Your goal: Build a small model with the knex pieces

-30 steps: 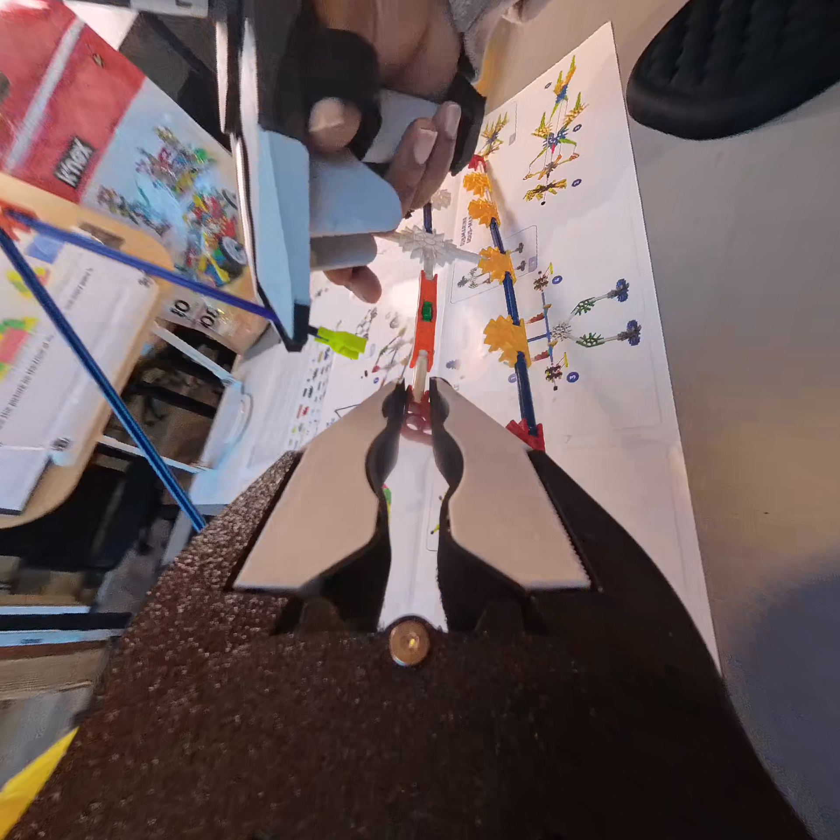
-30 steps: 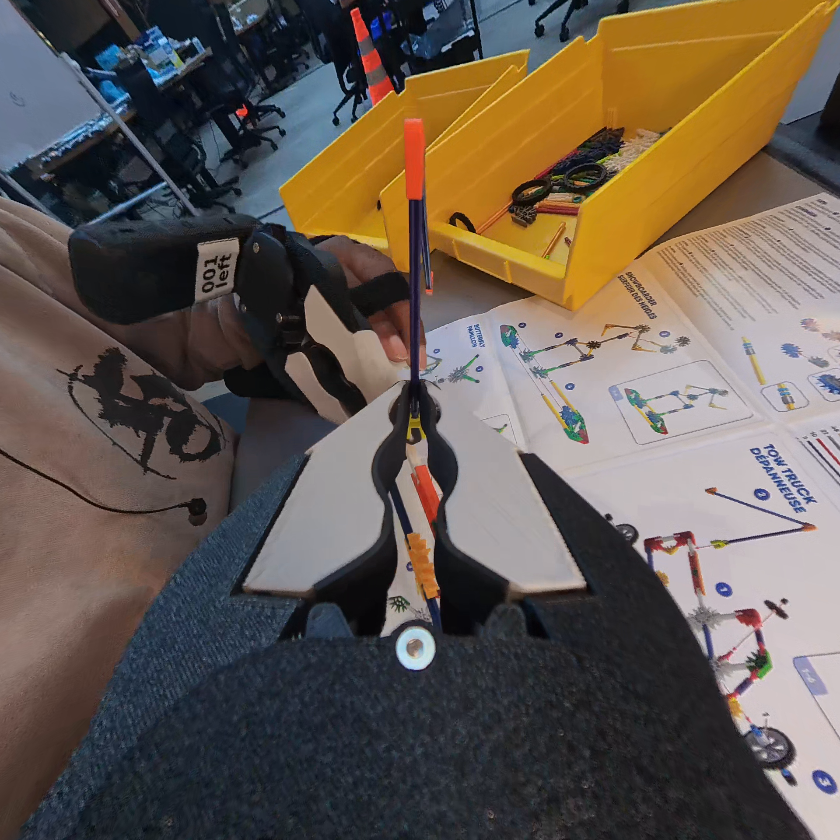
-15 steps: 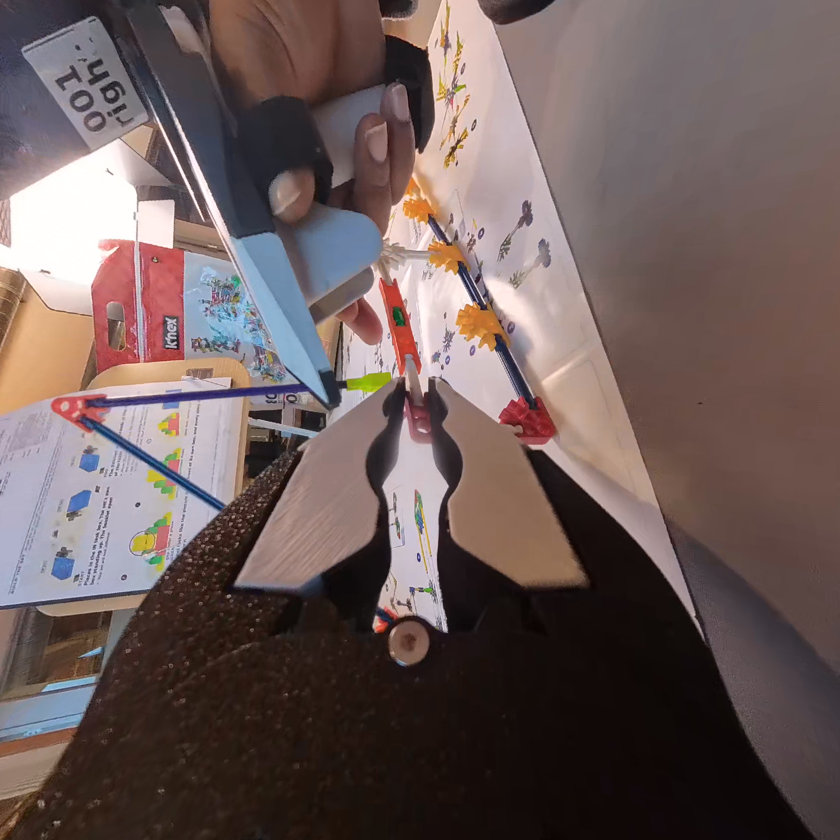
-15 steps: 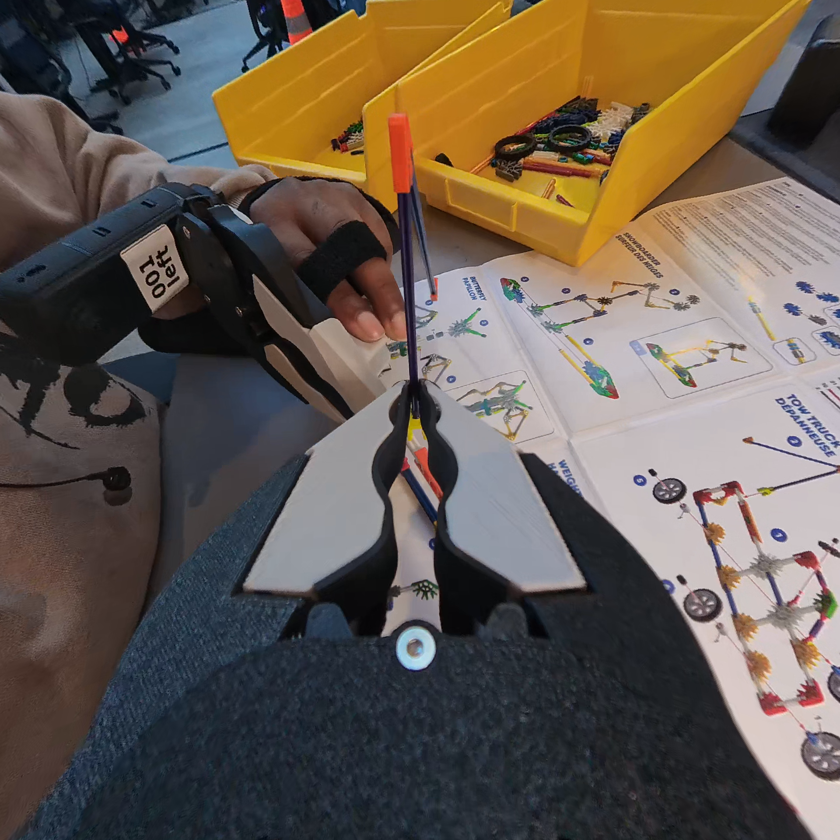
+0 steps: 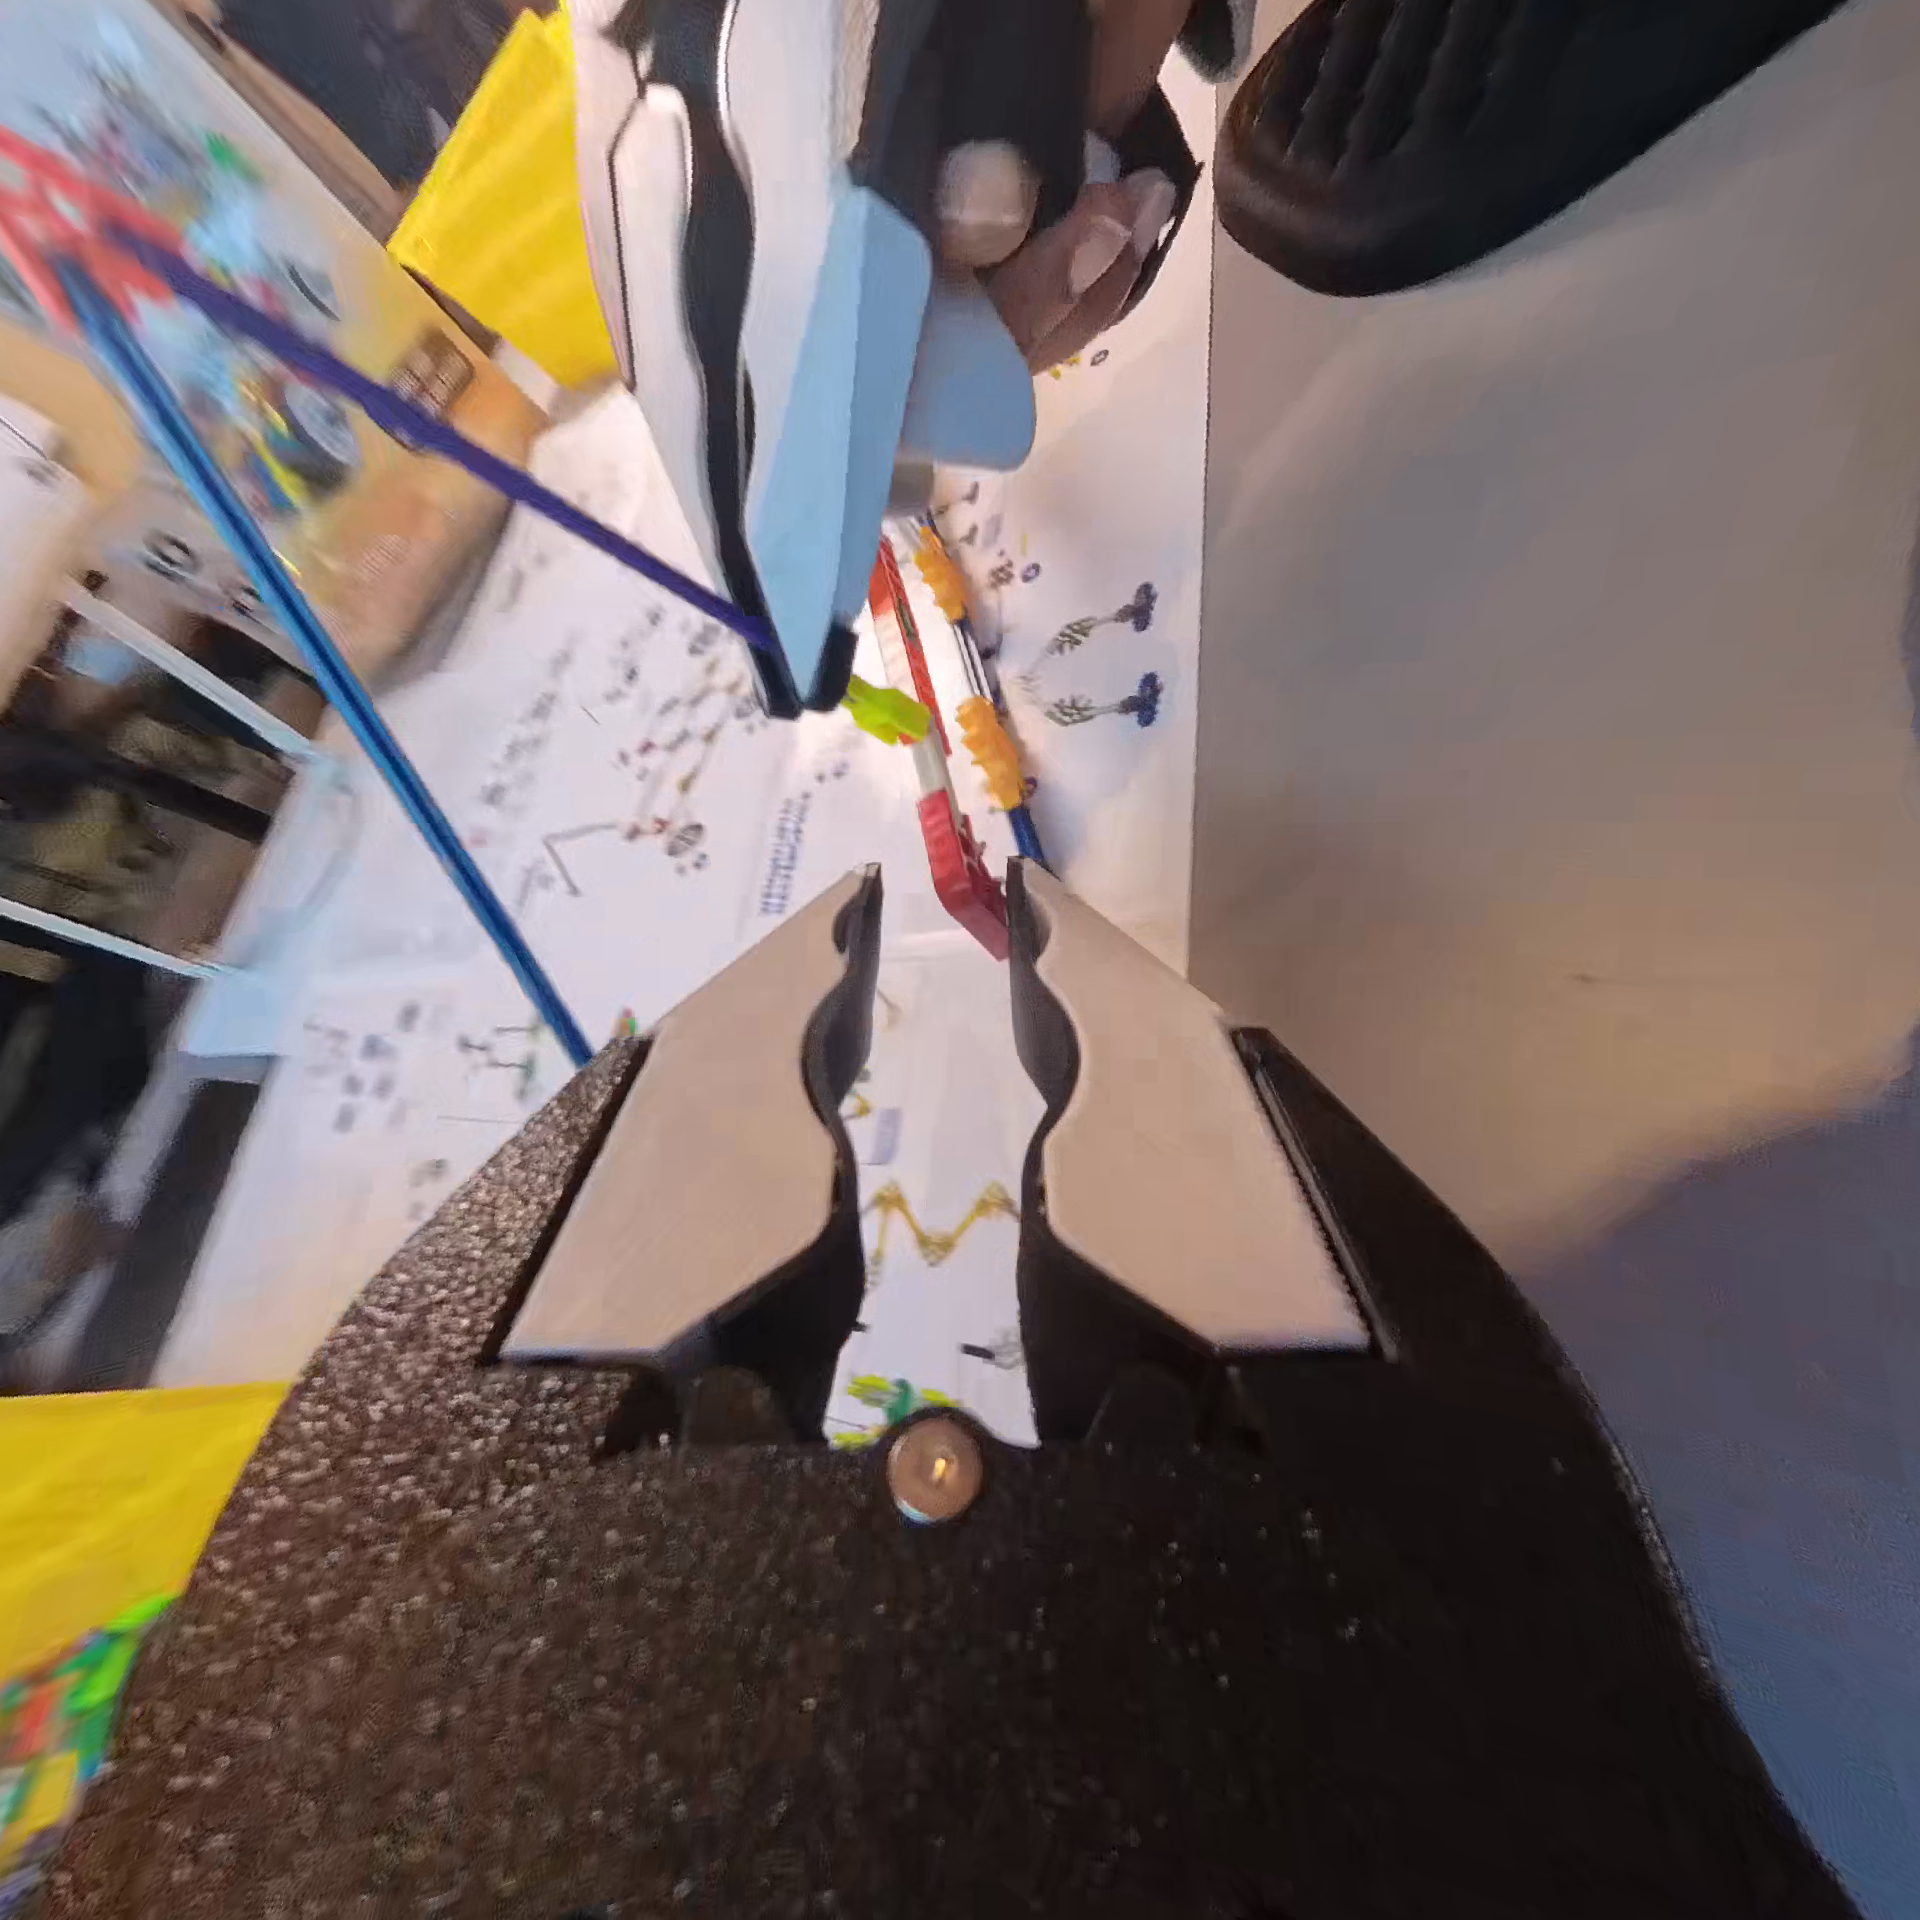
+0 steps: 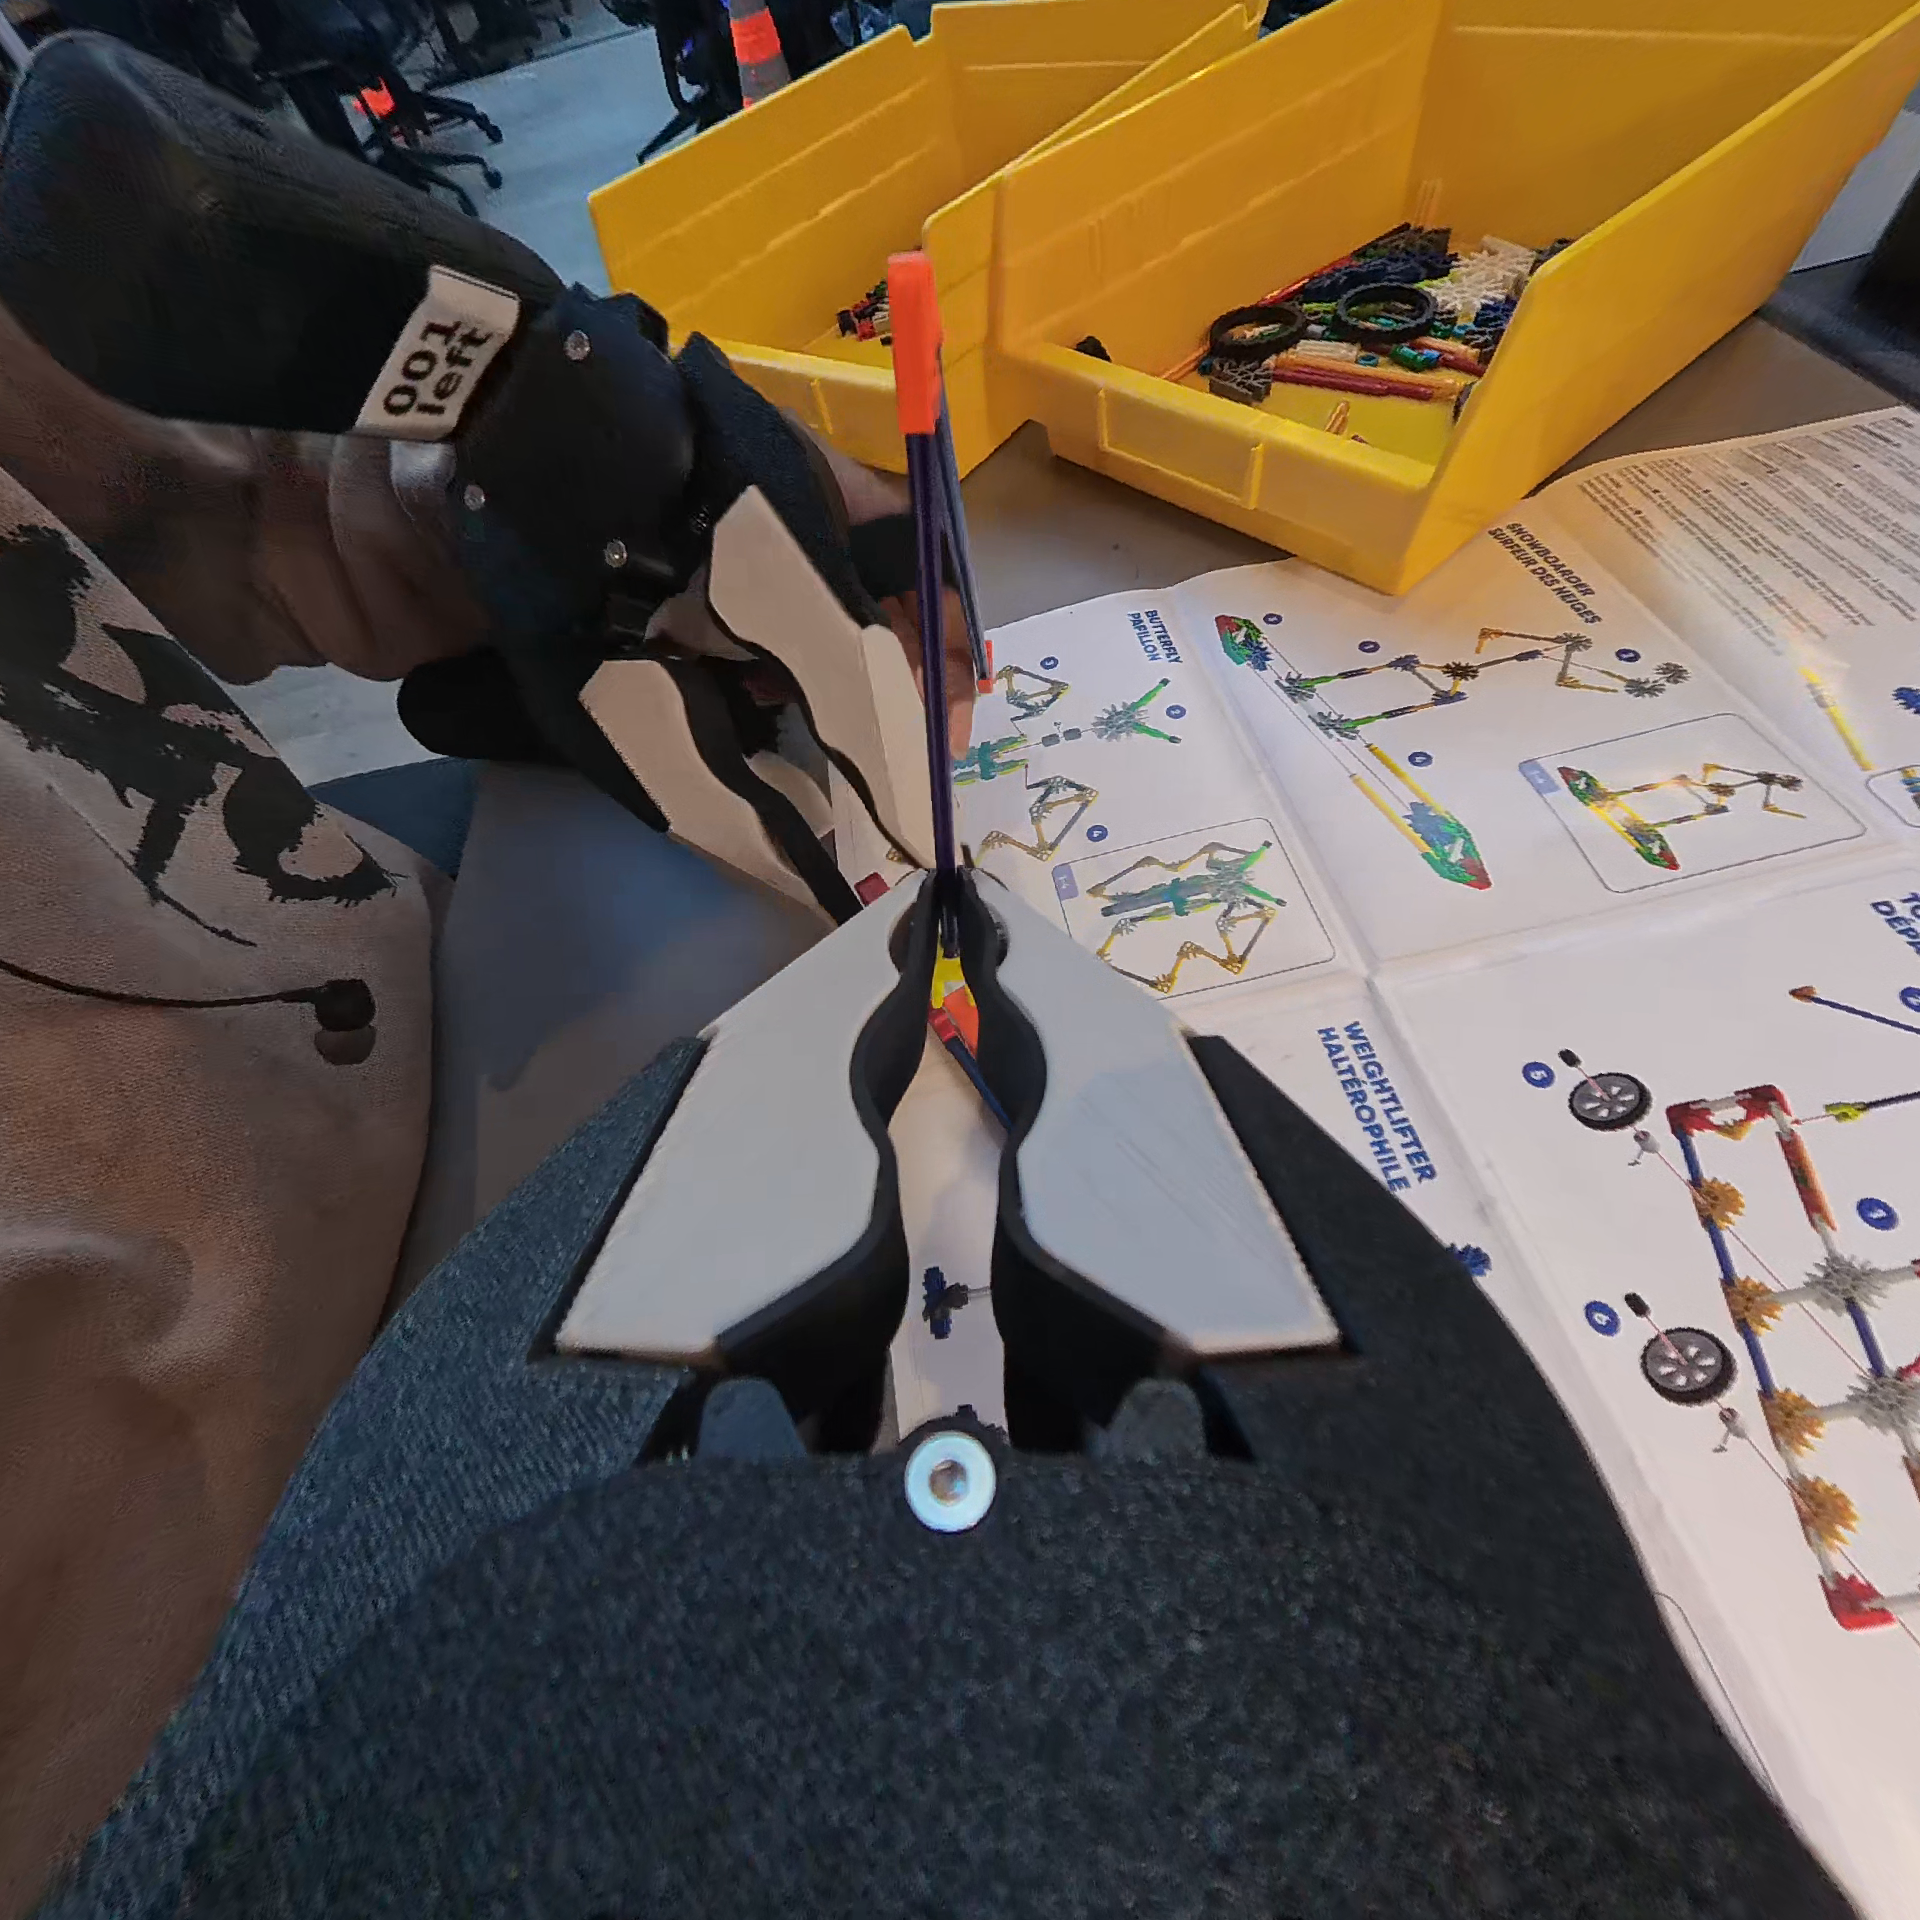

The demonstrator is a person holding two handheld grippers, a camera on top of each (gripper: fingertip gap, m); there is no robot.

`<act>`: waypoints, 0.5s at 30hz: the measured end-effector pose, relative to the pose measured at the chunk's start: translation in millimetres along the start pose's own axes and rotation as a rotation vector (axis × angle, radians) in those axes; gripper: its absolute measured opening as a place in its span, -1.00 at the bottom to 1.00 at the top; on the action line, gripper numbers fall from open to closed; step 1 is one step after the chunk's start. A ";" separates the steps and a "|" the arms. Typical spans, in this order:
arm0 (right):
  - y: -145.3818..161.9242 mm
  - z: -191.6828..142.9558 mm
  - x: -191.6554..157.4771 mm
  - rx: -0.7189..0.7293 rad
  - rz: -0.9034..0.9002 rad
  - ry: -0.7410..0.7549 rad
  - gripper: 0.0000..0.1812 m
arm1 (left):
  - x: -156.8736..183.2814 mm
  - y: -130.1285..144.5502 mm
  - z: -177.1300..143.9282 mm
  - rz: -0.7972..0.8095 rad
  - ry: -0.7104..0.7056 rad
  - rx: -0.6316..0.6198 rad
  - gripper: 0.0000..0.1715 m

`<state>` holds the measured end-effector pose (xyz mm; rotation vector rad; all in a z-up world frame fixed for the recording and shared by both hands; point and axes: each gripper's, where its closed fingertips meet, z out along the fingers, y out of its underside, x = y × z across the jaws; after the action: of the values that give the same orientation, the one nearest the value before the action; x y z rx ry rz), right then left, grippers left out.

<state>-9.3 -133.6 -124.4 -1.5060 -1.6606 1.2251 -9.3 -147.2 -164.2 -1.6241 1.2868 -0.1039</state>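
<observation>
A grey table (image 6: 1091,520) fills the background of both views, and a large unfolded instruction sheet (image 6: 1558,935) printed with coloured model diagrams covers the right half of the right wrist view. Two yellow parts bins (image 6: 1455,156) stand side by side along the top of that view; the right-hand one holds a heap of rods, connectors and black tyres (image 6: 1371,322), the left-hand one a smaller scatter. A person's tan sleeve (image 6: 156,1143) with a black design takes up the left edge.

The right gripper (image 6: 948,904), at the centre of its own view, has its jaws pressed together on a dark blue rod (image 6: 933,644) that stands upright and ends in an orange connector (image 6: 912,343) near the top of the frame; a yellow-green connector (image 6: 948,971) shows just behind the tips. In the left wrist view this gripper (image 5: 805,686) enters from the top, with the blue rod (image 5: 499,468) running off to the upper left and the yellow-green connector (image 5: 885,715) poking out beyond its tips.

The left gripper (image 5: 943,899), lower centre of its own view, has its jaws spread, with a gap between the tips. A red connector (image 5: 966,883) at the end of the assembled toy frame (image 5: 940,727) lies in that gap, close against the right-hand fingertip; whether it touches cannot be told. The frame's white rod and blue rod with orange connectors (image 5: 987,748) run up the frame over the sheet. In the right wrist view the left gripper (image 6: 852,873) sits at centre left, tips just beside the right gripper's.
</observation>
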 end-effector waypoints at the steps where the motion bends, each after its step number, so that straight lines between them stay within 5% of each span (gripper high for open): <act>1: 0.0 0.1 -0.6 0.003 -0.005 -0.001 -0.98 | 3.9 0.6 1.0 -0.049 0.035 0.002 -0.82; 15: -1.8 11.5 -5.2 0.071 -0.059 0.049 -0.98 | -6.2 4.3 0.5 -0.103 0.135 0.082 -0.94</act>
<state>-19.2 -141.4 -126.7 -1.4233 -1.6018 1.1939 -14.5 -141.8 -164.6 -1.6348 1.2826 -0.3303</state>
